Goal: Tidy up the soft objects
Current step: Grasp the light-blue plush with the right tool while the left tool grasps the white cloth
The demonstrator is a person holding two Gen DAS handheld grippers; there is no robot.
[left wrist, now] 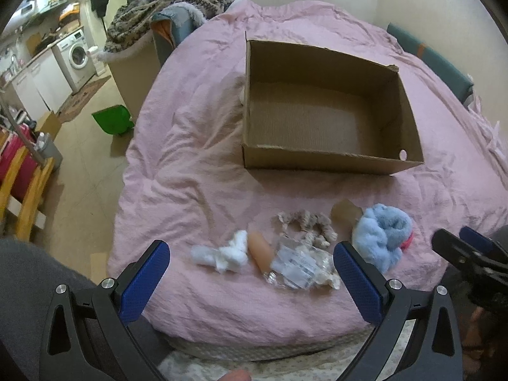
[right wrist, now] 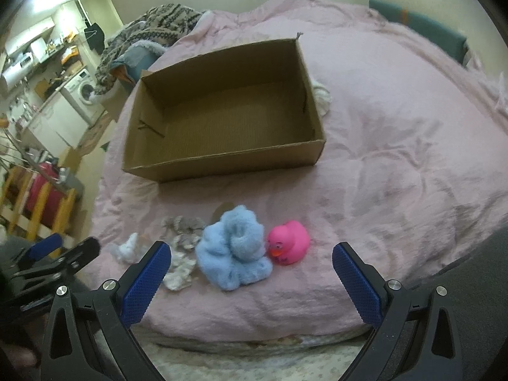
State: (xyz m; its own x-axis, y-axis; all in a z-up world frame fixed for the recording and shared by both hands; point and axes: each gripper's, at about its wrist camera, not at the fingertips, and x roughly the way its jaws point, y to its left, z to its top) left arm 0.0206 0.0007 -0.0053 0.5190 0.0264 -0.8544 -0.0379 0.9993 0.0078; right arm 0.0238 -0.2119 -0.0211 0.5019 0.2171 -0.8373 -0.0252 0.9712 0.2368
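Observation:
An open, empty cardboard box (left wrist: pixel 330 155) (right wrist: pixel 222 162) sits on the pink bedcover. Near the bed's front edge lie a white cloth (left wrist: pixel 227 254) (right wrist: pixel 127 249), a beige tube (left wrist: pixel 262 250), a clear plastic packet (left wrist: pixel 298 266), a grey scrunchie (left wrist: pixel 304 222) (right wrist: pixel 184 225), a fluffy blue cloth (left wrist: pixel 382 235) (right wrist: pixel 233 247) and a pink rubber duck (right wrist: pixel 289 241). My left gripper (left wrist: pixel 252 281) is open and empty, just short of the packet. My right gripper (right wrist: pixel 252 281) is open and empty, just short of the blue cloth and duck.
The pink bedcover (left wrist: pixel 190 165) (right wrist: pixel 397 158) covers the bed. A patterned blanket (left wrist: pixel 165 3) is piled at the far left corner. A green bin (left wrist: pixel 112 119), a yellow wooden chair (left wrist: pixel 22 187) and a washing machine (left wrist: pixel 76 55) stand on the floor at left.

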